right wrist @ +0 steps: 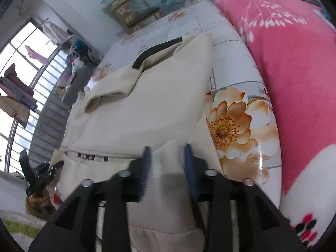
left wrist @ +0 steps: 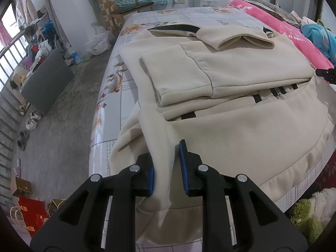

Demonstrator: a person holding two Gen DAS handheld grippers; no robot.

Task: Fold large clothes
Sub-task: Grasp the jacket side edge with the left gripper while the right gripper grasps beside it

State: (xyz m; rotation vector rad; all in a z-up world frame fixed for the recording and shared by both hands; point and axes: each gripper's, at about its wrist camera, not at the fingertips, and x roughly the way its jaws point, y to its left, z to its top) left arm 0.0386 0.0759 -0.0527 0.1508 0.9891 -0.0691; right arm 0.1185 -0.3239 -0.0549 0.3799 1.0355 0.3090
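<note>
A large cream jacket [left wrist: 210,79] with black stripes and a zip lies on a floral bed sheet [left wrist: 117,96], its sleeves folded in over the body. In the left wrist view my left gripper [left wrist: 167,163] is shut on the jacket's ribbed hem at the near left corner. It shows again at the left edge of the right wrist view as left gripper [right wrist: 40,174]. My right gripper [right wrist: 168,159] is at the jacket [right wrist: 142,113] near its right corner. Its blue pads [right wrist: 189,161] stand apart with cream cloth between them, not pinched. The picture is blurred here.
A pink flowered blanket [right wrist: 294,73] runs along the bed's right side, with blue cloth [left wrist: 319,35] on it. A wooden chair [left wrist: 130,6] stands beyond the bed. On the floor at left are shoes [left wrist: 31,119], bags, a grey box [left wrist: 48,84] and a window railing.
</note>
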